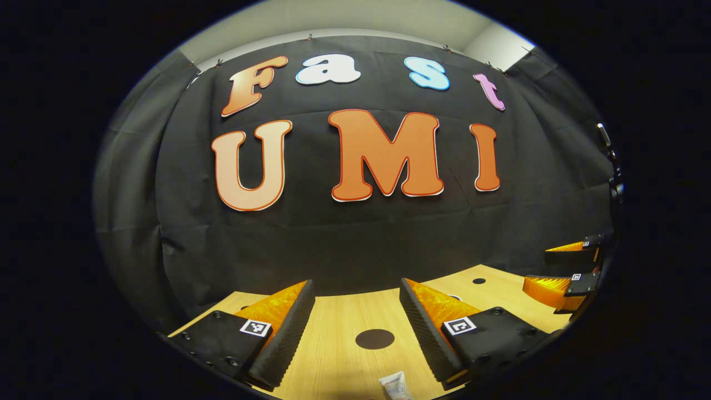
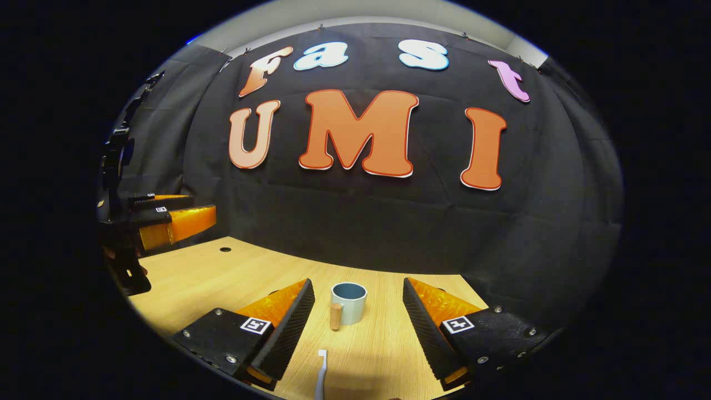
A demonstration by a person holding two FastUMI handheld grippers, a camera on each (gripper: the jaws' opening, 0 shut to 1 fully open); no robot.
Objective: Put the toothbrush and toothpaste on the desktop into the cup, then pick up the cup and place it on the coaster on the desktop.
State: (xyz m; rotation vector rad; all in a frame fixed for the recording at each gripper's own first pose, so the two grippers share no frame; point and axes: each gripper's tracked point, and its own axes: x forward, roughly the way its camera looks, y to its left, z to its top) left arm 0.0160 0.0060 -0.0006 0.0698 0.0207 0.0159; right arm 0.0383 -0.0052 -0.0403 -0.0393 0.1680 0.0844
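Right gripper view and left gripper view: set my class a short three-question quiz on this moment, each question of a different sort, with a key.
1. True or false: the toothbrush already stands inside the cup.
2. In the left gripper view, what lies on the desktop ahead of the toothpaste tube, between the left gripper's fingers?
A. a dark round coaster
B. a spoon
C. a sponge
3. Fill in: both the left gripper and the right gripper have their jaws ____.

Key: 1 false, it lies on the desktop in front of the cup; 2 A; 3 open.
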